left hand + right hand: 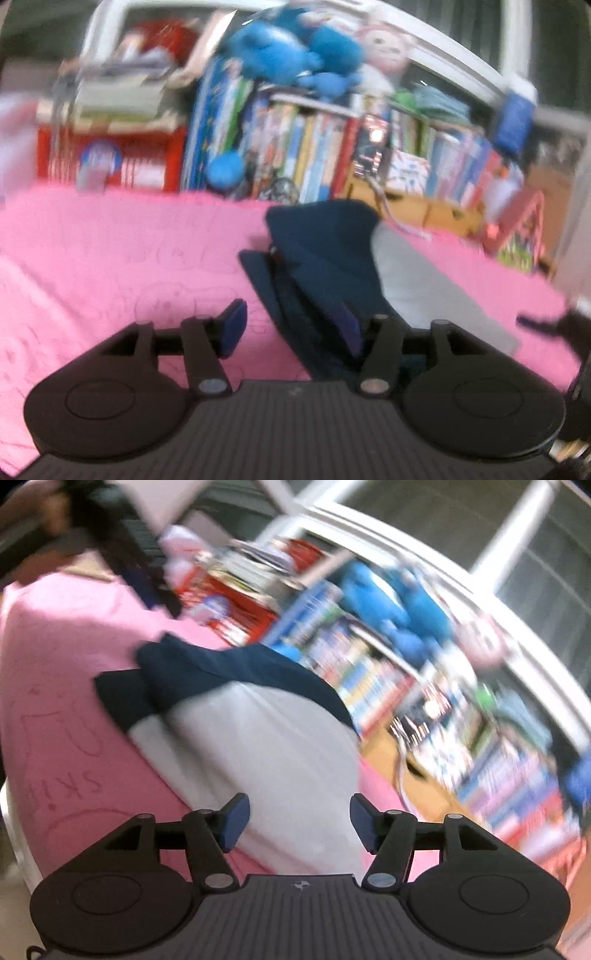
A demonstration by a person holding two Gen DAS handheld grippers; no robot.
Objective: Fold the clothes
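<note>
Shirt (258, 731) ahead of right tongs (299, 823)

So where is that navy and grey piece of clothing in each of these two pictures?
Left wrist view: the navy and grey garment lies right of centre on the pink cover, running down to the left gripper.
Right wrist view: the garment fills the centre, ahead of the open right gripper.
Shared landmark: the blue plush toy atop the books.
</note>
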